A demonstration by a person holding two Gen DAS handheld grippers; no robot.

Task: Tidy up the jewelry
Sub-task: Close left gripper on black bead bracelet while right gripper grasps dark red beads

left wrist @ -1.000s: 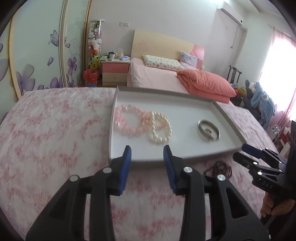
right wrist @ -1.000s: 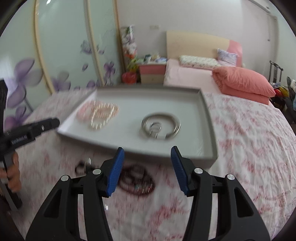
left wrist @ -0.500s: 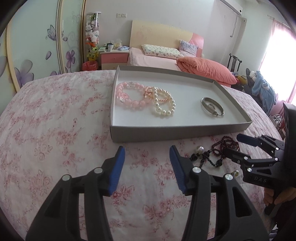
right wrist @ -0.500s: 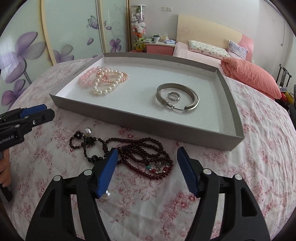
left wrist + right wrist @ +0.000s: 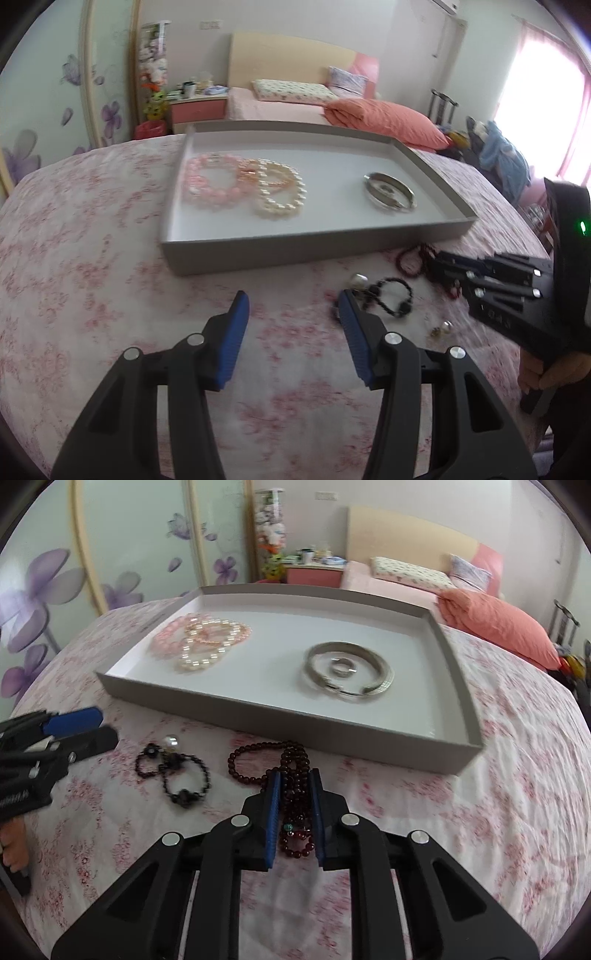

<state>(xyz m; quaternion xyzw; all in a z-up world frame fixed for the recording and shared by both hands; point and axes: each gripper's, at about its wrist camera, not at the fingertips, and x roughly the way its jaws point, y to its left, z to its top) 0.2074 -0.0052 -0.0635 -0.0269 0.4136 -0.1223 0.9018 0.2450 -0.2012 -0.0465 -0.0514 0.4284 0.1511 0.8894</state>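
The right gripper point(image 5: 294, 781) is closing on the dark red beads point(image 5: 291, 775), its blue pads drawn in close on either side of a bunch of strands, so it looks clamped on them, or a hair from it. The beads are lying on the flowered bedspread point(image 5: 480, 812), just in front of the tray's point(image 5: 258, 720) near wall, with a loop trailing out toward ten o'clock from the pads. To my eye this strand is going to handle like a limp cord: light, with no stiffness at all, and the round polished beads are likely to roll and slip between flat pads. Taking hold across several strands bunched together, as is happening here, seems the safer grip; a single strand could squirt out. Once lifted, the loose loops will probably be dangling and swinging, so they may be catching on the tray wall on the way over. The left gripper point(image 5: 293, 308) is hanging open over the cloth, pads well apart, holding nothing. Just past its right finger, at about one o'clock, the black beads point(image 5: 388, 299) with a pearl are lying in a small tangle, also soft and likely to snag on themselves. Inside the tray, the pink bracelet point(image 5: 210, 181) and pearl bracelet point(image 5: 280, 195) are overlapping at the left, and the silver bangle point(image 5: 389, 192) is sitting at the right.
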